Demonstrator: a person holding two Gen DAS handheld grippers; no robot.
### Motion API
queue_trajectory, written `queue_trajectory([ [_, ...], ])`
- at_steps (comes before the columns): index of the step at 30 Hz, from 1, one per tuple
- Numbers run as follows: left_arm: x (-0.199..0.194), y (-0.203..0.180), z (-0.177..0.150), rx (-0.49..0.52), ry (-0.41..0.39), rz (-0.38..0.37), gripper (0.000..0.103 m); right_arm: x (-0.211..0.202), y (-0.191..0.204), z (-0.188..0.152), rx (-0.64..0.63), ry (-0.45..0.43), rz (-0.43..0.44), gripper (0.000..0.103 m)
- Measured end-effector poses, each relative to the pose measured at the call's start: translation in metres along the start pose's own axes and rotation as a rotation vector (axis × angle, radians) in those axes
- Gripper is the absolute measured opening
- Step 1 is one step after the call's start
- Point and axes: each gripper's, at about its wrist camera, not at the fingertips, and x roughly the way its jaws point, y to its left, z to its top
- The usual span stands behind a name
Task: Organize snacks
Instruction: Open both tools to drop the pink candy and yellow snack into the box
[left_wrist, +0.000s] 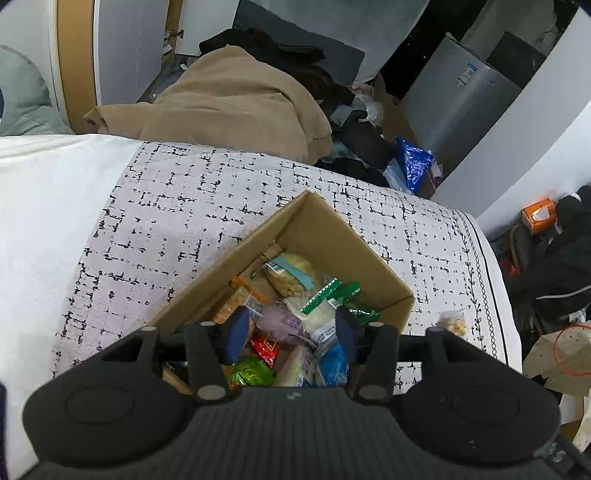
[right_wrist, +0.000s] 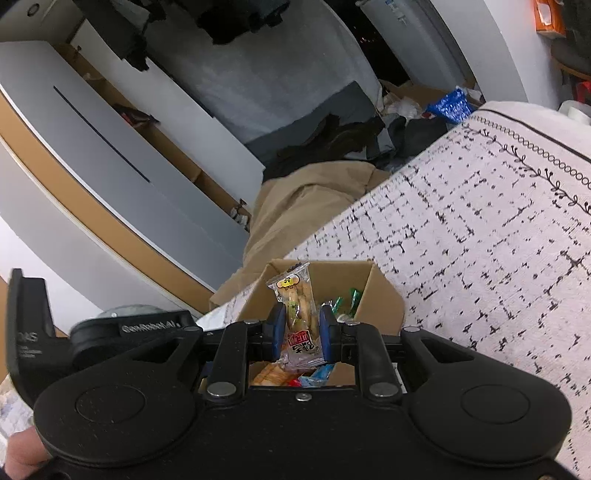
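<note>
**Cracker packet hanging over the snack box**

A patterned bedspread (left_wrist: 258, 192) is carrying an open cardboard box (left_wrist: 354, 243) holding mixed snack packets (left_wrist: 295, 317). The left gripper (left_wrist: 291, 332) is hovering above it, fingers spread and empty. The right gripper (right_wrist: 300, 330) is pinching a clear rice-cracker packet (right_wrist: 297, 306) upright over the box's near side.
</note>
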Motion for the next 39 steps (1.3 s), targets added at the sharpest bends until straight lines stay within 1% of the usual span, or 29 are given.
queue_trajectory([
  [7,-0.003,0.008,0.006,-0.006,0.014,-0.018,0.060,0.014,0.014,0.002,0.016,0.009,-0.036,0.019],
  [9,-0.006,0.013,0.009,-0.014,0.016,-0.018,0.068,0.019,0.019,0.001,0.026,0.014,-0.042,0.019],
  [15,-0.019,0.025,0.013,-0.027,0.021,-0.035,0.073,0.027,0.039,0.008,0.023,0.019,-0.045,0.021],
  [18,-0.026,0.029,0.014,-0.041,0.024,-0.038,0.080,0.026,0.050,0.014,0.017,0.026,-0.043,0.034],
  [19,-0.028,0.030,0.014,-0.043,0.025,-0.039,0.080,0.023,0.053,0.015,0.019,0.024,-0.042,0.044],
  [20,-0.030,0.031,0.015,-0.044,0.028,-0.042,0.081,0.021,0.056,0.016,0.012,0.018,-0.051,0.047],
  [24,-0.038,0.037,0.017,-0.041,0.045,-0.046,0.082,0.007,0.064,0.018,-0.003,0.017,-0.092,0.047],
  [28,-0.050,0.039,0.018,-0.032,0.040,-0.045,0.083,-0.011,0.074,0.019,-0.026,0.006,-0.133,0.054],
  [31,-0.058,0.038,0.018,-0.017,0.043,-0.046,0.086,-0.022,0.078,0.019,-0.024,0.009,-0.135,0.054],
  [32,-0.061,0.037,0.018,-0.008,0.044,-0.051,0.087,-0.025,0.080,0.018,-0.025,0.009,-0.138,0.055],
  [33,-0.065,0.036,0.018,0.002,0.043,-0.052,0.087,-0.029,0.082,0.017,-0.035,0.006,-0.148,0.057],
  [35,-0.072,0.035,0.017,0.017,0.036,-0.051,0.087,-0.036,0.086,0.016,-0.049,-0.004,-0.168,0.066],
  [36,-0.075,0.034,0.016,0.024,0.032,-0.054,0.087,-0.040,0.087,0.014,-0.051,-0.010,-0.175,0.068],
  [38,-0.082,0.033,0.015,0.036,0.026,-0.057,0.088,-0.049,0.090,0.011,-0.051,-0.019,-0.188,0.076],
  [39,-0.085,0.032,0.014,0.043,0.023,-0.059,0.088,-0.053,0.091,0.010,-0.050,-0.023,-0.195,0.077],
])
